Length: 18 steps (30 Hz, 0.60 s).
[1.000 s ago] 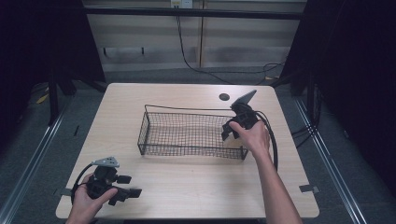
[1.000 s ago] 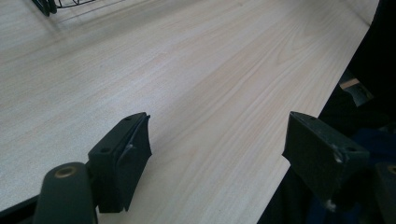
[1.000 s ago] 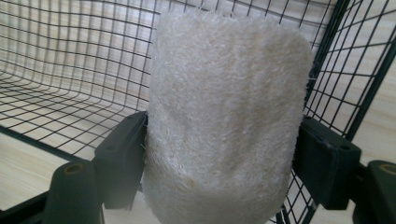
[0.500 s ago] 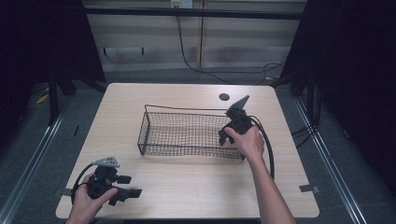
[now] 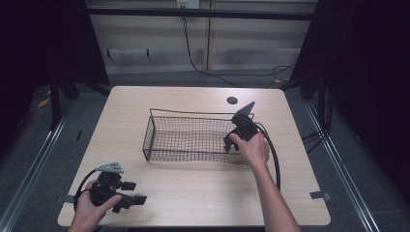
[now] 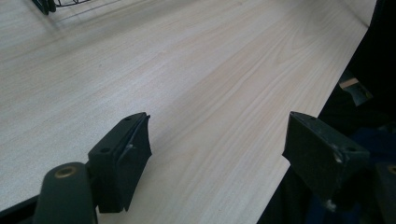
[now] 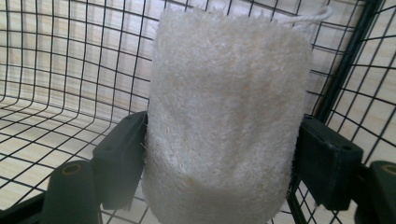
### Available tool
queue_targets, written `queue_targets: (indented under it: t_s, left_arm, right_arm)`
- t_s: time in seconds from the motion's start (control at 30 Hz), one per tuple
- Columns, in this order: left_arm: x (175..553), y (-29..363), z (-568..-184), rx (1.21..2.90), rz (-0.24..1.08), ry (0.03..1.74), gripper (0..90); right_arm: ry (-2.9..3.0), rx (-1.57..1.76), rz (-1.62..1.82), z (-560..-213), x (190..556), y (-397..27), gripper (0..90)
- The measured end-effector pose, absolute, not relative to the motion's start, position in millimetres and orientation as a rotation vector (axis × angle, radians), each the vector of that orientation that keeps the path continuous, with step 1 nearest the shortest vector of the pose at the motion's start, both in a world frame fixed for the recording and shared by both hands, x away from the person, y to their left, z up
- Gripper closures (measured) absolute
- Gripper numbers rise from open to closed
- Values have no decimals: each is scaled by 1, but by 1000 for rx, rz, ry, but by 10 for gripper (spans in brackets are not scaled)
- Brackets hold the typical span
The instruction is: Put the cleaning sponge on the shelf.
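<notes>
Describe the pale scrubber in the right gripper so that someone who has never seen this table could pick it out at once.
Start at the black wire basket in the middle of the wooden table. At its right end, the right gripper reaches inside, and the loofah scrubber sits between its jaws by the basket's corner. It is a cream, fuzzy, rounded block with a white cord loop on top, the one soft, pale thing among black wire.

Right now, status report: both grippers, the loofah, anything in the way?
Right gripper inside wire basket, jaws just easing open, pads at loofah sides. Left gripper open, idle over table. Nothing in the way.
</notes>
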State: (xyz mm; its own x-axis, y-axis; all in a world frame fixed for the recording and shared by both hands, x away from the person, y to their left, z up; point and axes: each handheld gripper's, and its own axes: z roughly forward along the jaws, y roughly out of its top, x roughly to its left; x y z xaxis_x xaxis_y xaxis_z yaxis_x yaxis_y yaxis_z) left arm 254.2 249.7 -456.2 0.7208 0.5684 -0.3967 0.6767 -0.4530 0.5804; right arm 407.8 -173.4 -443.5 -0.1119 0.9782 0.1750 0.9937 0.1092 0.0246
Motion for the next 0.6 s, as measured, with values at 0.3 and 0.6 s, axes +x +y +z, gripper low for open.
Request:
queue_targets:
  t_s: [0.3, 0.6]
  left_arm:
    - [254, 250, -456, 2177, -188, 938, 224]
    - [254, 250, -456, 2177, -190, 938, 224]
  right_arm:
    - [-2232, -2048, -183, -442, 409, -173, 213]
    - [-2252, -2051, -174, -436, 407, -176, 191]
